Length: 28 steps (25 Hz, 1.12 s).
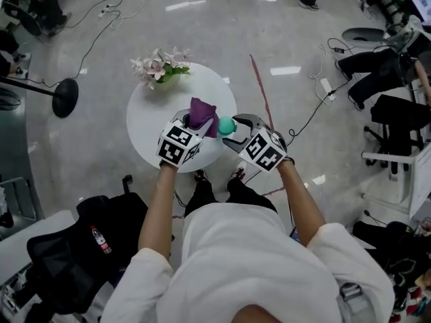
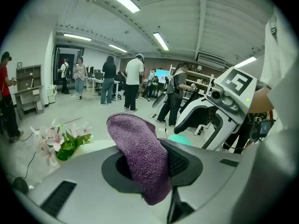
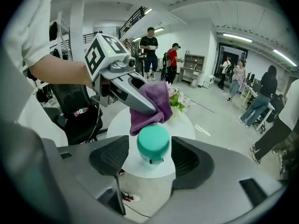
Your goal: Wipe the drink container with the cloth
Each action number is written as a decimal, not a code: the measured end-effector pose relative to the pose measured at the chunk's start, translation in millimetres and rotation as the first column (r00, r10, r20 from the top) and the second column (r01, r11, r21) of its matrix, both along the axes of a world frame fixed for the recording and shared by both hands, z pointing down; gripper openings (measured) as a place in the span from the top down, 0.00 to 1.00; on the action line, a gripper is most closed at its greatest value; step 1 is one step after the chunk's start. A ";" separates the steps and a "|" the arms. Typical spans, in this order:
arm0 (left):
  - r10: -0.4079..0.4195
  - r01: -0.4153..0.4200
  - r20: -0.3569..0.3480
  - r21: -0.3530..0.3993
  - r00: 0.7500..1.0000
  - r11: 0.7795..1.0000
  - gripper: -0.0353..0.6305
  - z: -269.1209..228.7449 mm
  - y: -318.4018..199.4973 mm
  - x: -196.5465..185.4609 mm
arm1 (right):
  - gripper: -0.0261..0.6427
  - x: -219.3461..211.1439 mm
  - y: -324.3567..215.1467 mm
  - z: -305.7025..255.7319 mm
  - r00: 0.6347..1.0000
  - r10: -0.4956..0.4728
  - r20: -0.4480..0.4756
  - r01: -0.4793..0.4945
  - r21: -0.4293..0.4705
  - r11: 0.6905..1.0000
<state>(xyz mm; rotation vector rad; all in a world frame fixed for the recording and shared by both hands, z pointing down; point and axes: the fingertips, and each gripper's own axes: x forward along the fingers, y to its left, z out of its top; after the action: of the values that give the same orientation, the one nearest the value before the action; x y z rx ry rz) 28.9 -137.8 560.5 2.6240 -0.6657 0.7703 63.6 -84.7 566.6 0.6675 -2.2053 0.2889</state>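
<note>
Head view: two handheld grippers are seen over one round white table (image 1: 145, 123), each carrying one cube of black-and-white square markers. One bunch of pale pink flowers with green leaves (image 1: 159, 66) lies at the table's 12 o'clock edge. Both grippers are held near its 5 o'clock edge.

The left gripper (image 1: 195, 123) is closed on one purple terry cloth (image 1: 201, 113). In the left gripper view the looped, fuzzy fabric (image 2: 140, 153) is pinched between the dark ribbed pads and folds over above them. The cloth's lower end is cut off behind the gripper body.

The right gripper (image 1: 232, 132) is clamped on one drink container with a smooth, rounded teal lid (image 1: 227, 126), raised above the table at the cloth's 3 o'clock side. In the right gripper view the lid (image 3: 153, 143) is seen from above between the two pads. Only a little of the pale body shows beneath it, so the body's shape cannot be made out. There the cloth (image 3: 152, 104) hangs at the lid's 12 o'clock edge, apparently touching it.
</note>
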 end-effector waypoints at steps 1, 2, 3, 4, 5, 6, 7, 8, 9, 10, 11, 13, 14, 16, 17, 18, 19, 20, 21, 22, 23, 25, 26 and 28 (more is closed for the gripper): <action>0.003 -0.003 0.009 -0.005 1.000 1.000 0.76 6.1 -0.3 2.7 | 0.52 0.4 -1.0 5.6 1.000 -0.004 -0.013 0.004 -0.003 1.000; 0.005 -0.005 0.016 -0.009 1.000 1.000 0.76 11.4 -1.3 4.9 | 0.52 1.2 -2.3 11.3 1.000 -0.006 -0.030 0.006 -0.002 1.000; 0.005 -0.005 0.019 -0.014 1.000 1.000 0.76 15.9 -2.5 6.7 | 0.53 2.2 -3.9 16.5 0.999 -0.008 -0.049 0.008 0.003 1.000; 0.003 -0.002 0.019 -0.022 1.000 1.000 0.76 19.7 -3.5 8.1 | 0.55 3.0 -5.2 20.2 0.998 -0.009 -0.065 0.009 0.010 1.000; -0.002 0.002 0.016 -0.031 1.000 1.000 0.76 23.0 -4.3 9.2 | 0.56 3.6 -5.6 22.3 0.997 -0.009 -0.073 0.010 0.017 1.000; -0.009 0.010 0.010 -0.041 1.000 0.999 0.76 26.1 -5.2 10.1 | 0.56 4.0 -5.6 23.1 0.997 -0.007 -0.072 0.008 0.019 1.000; -0.017 0.017 0.002 -0.050 1.000 0.999 0.76 29.1 -6.7 10.7 | 0.56 4.2 -5.6 23.3 0.998 -0.003 -0.065 0.004 0.019 1.000; -0.023 0.023 -0.004 -0.059 1.000 0.998 0.76 32.5 -8.5 11.1 | 0.56 4.2 -5.7 23.5 0.998 0.002 -0.056 -0.001 0.019 1.000; -0.025 0.024 -0.008 -0.068 1.000 0.997 0.76 36.8 -10.1 11.7 | 0.56 3.8 -5.9 24.0 0.999 0.007 -0.048 -0.006 0.020 1.000; -0.020 0.020 -0.006 -0.076 1.000 0.997 0.76 42.1 -11.2 12.7 | 0.56 3.4 -6.3 24.7 0.999 0.010 -0.044 -0.009 0.020 1.000; -0.012 0.012 0.001 -0.083 1.000 0.996 0.76 48.1 -12.0 14.2 | 0.56 3.1 -6.8 25.3 0.999 0.013 -0.042 -0.012 0.021 1.000; -0.004 0.005 0.011 -0.093 1.000 0.996 0.76 59.6 -13.8 17.3 | 0.56 3.0 -7.9 25.9 0.999 0.017 -0.039 -0.016 0.017 1.000; -0.005 0.005 0.007 -0.099 1.000 0.995 0.76 64.0 -15.2 18.4 | 0.56 3.0 -8.4 25.9 0.999 0.019 -0.036 -0.019 0.014 1.000; -0.004 0.003 -0.009 -0.120 1.000 0.993 0.76 72.4 -18.7 19.8 | 0.56 2.6 -8.9 25.6 0.999 0.025 -0.029 -0.025 0.004 1.000; 0.001 -0.003 -0.012 -0.133 1.000 0.991 0.76 77.8 -19.8 20.6 | 0.56 2.5 -8.8 25.6 0.999 0.027 -0.026 -0.027 -0.001 1.000; 0.010 -0.011 -0.008 -0.144 1.000 0.990 0.76 84.4 -20.4 21.7 | 0.56 2.6 -8.7 25.6 0.999 0.029 -0.026 -0.029 -0.005 1.000; 0.019 -0.019 -0.001 -0.154 1.000 0.988 0.76 92.0 -20.6 22.9 | 0.56 2.8 -8.6 25.6 0.999 0.031 -0.026 -0.031 -0.007 0.999; 0.025 -0.024 0.006 -0.164 1.000 0.986 0.76 100.0 -20.5 24.0 | 0.56 3.1 -8.5 25.5 0.999 0.034 -0.027 -0.035 -0.008 0.999; 0.027 -0.025 0.008 -0.175 1.000 0.984 0.76 107.9 -20.4 24.9 | 0.56 3.4 -8.2 25.1 0.999 0.039 -0.027 -0.039 -0.007 0.999; 0.025 -0.023 0.007 -0.188 1.000 0.982 0.76 115.3 -20.1 25.6 | 0.56 3.5 -7.7 24.6 0.999 0.045 -0.026 -0.045 -0.007 0.999; 0.022 -0.020 0.003 -0.203 1.000 0.979 0.76 122.6 -19.8 26.0 | 0.56 3.6 -7.2 24.1 0.998 0.052 -0.025 -0.052 -0.007 0.999; 0.018 -0.017 0.001 -0.234 1.000 0.972 0.76 138.4 -19.9 26.7 | 0.56 3.6 -7.4 23.6 0.998 0.066 -0.019 -0.066 -0.005 0.998; 0.019 -0.018 0.003 -0.248 1.000 0.969 0.76 147.2 -20.7 26.8 | 0.56 3.4 -8.4 24.1 0.997 0.073 -0.017 -0.073 -0.005 0.997; 0.023 -0.018 0.014 -0.275 1.000 0.961 0.76 165.8 -21.9 26.3 | 0.56 2.9 -10.7 26.3 0.996 0.085 -0.014 -0.085 -0.006 0.996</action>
<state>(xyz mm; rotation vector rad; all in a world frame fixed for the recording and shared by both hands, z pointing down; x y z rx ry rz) 55.2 -159.7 726.2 2.3772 -0.4965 0.8272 66.5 -95.3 592.9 0.7592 -2.1651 0.3336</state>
